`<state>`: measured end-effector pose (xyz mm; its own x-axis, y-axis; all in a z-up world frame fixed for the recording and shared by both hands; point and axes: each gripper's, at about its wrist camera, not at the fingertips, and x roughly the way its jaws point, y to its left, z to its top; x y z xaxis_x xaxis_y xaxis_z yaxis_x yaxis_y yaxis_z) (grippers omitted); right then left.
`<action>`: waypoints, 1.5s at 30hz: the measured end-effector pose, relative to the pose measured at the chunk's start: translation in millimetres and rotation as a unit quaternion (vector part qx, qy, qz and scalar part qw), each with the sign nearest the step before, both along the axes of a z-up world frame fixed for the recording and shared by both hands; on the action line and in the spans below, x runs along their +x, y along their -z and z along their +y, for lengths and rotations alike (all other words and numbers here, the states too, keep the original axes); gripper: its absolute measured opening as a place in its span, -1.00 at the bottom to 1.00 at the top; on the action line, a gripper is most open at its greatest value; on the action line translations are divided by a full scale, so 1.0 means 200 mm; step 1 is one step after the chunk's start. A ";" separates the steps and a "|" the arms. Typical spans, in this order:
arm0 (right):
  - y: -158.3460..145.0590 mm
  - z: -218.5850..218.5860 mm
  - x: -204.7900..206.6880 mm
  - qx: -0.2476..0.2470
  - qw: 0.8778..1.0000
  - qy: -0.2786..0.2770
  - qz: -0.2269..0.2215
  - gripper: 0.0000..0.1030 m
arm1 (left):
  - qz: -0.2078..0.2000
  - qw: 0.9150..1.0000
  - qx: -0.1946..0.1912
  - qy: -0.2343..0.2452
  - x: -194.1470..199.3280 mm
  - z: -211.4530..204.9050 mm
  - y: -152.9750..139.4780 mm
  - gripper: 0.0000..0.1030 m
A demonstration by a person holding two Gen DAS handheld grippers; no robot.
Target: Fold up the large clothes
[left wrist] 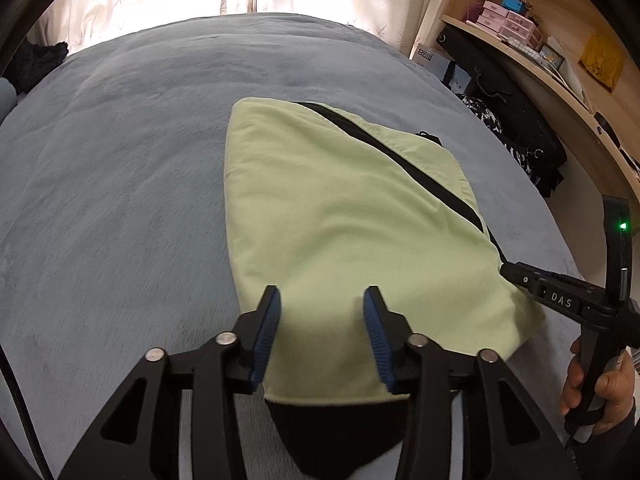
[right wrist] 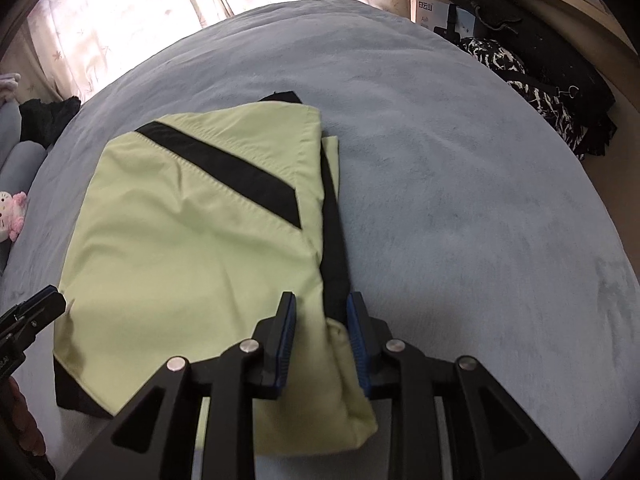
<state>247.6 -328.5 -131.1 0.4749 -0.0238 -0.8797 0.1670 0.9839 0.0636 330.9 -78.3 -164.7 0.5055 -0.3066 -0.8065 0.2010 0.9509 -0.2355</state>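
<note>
The pale green garment, trimmed with a black stripe, lies on the grey-blue bed, already folded into a compact stack with a black layer showing beneath its near edge. Everything below is placed relative to that garment.

The left claw sits over the garment's near edge with its blue pads spread apart; cloth passes between them, but the pads do not press on it, so the claw is released. The right claw is at the near corner on the garment's black-edged side. Its jaws are narrower and a bunched fold of green cloth fills the gap between them, so it looks to be grasping the garment, though the contact on the left pad is not sharp enough to be certain. The hand holding the right tool shows at the side of the left view.

The step in hand looks like taking both near corners for another fold away from the person. To do it well, the left claw should close on every layer at the edge, black one included, before anything lifts. Both corners should then rise together and level, so the stack does not slide or skew. Carry the edge over until it meets the far edge squarely, lower it flat, and release only once the cloth rests on the garment.
</note>
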 end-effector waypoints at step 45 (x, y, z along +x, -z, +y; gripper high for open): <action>0.05 -0.31 0.11 0.251 0.959 -0.052 0.121 0.32 | 0.145 0.982 -0.124 0.012 0.13 0.20 0.12 0.81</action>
